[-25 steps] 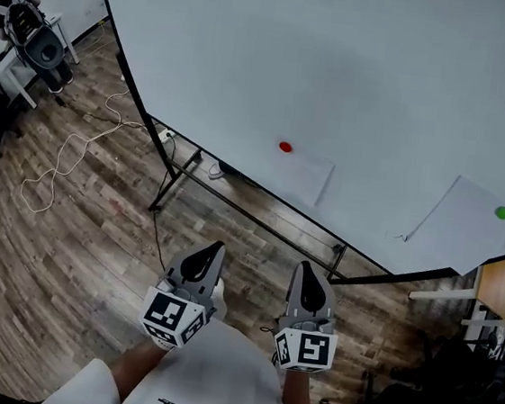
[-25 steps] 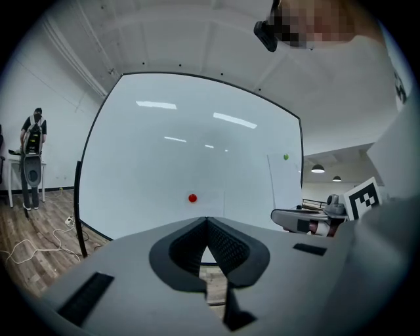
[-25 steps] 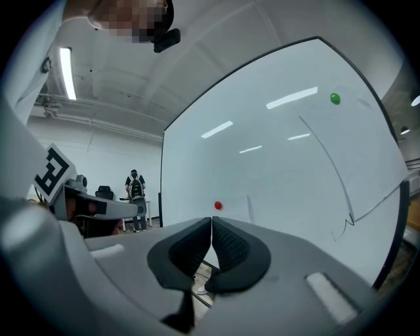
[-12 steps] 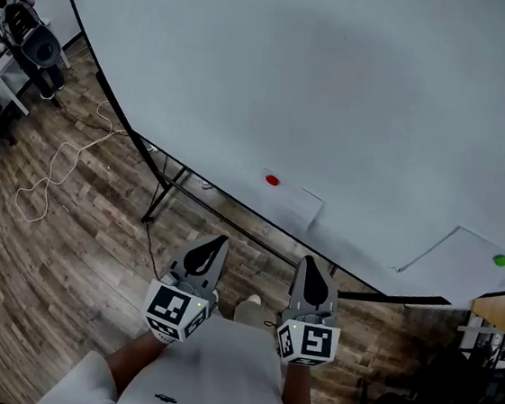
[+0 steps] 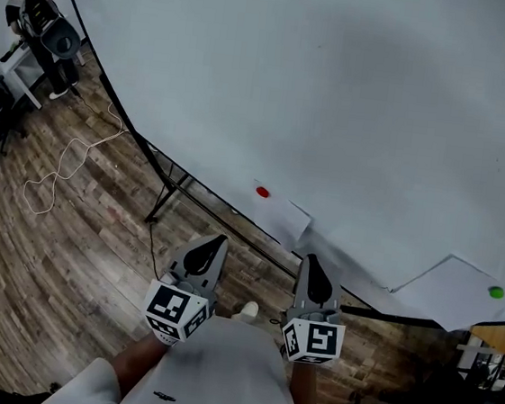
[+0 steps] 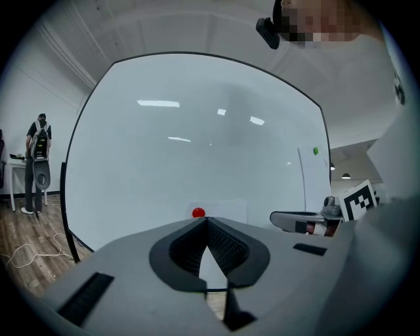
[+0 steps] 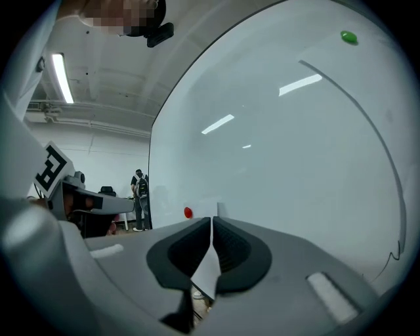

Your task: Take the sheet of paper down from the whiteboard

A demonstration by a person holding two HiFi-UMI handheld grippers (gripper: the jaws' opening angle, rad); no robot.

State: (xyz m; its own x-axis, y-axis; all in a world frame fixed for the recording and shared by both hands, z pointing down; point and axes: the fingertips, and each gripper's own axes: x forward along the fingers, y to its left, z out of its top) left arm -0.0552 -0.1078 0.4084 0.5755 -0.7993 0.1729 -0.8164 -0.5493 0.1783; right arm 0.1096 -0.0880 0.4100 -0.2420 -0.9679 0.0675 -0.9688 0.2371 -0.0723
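Sheet of paper [image 5: 282, 216] is pinned to the whiteboard [image 5: 338, 89] by a red magnet [image 5: 263, 191]; left gripper [image 5: 218, 240] and right gripper [image 5: 308, 258], jaws together and empty, are held short.

Looking down past both hands: the left gripper [image 5: 215, 240] and the right gripper [image 5: 308, 260] sit side by side, jaws together, nothing in them, both pointing at the whiteboard [image 5: 338, 89]. Just ahead of them a sheet of paper [image 5: 284, 218] hangs low on the board, with a red magnet [image 5: 263, 191] at its upper left corner. Further right there's a second sheet [image 5: 451, 292] with a green magnet [image 5: 495, 291]. A white cable [image 5: 62, 166] loops across the wooden floor [image 5: 75, 249].
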